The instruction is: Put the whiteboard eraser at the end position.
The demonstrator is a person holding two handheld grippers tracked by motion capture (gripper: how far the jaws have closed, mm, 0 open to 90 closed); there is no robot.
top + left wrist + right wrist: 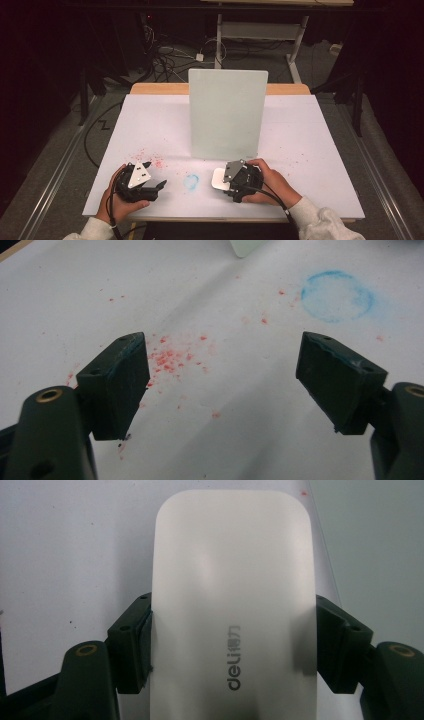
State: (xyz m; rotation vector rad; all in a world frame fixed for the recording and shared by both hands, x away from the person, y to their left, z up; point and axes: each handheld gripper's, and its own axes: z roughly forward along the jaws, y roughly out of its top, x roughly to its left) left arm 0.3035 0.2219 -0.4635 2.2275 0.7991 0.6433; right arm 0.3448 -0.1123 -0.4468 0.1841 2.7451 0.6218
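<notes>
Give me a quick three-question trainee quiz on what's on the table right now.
1. True or false: the right gripper is shut on the white eraser.
2. What colour is the ring smudge between the two grippers?
3. The left gripper is: A) shut on chalk, B) open with nothing between its jaws, C) holding the upright board.

Key: 1 true; 2 blue; 3 B.

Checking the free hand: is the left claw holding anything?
No: the left claw stands open over the white table, nothing between its jaws.
</notes>
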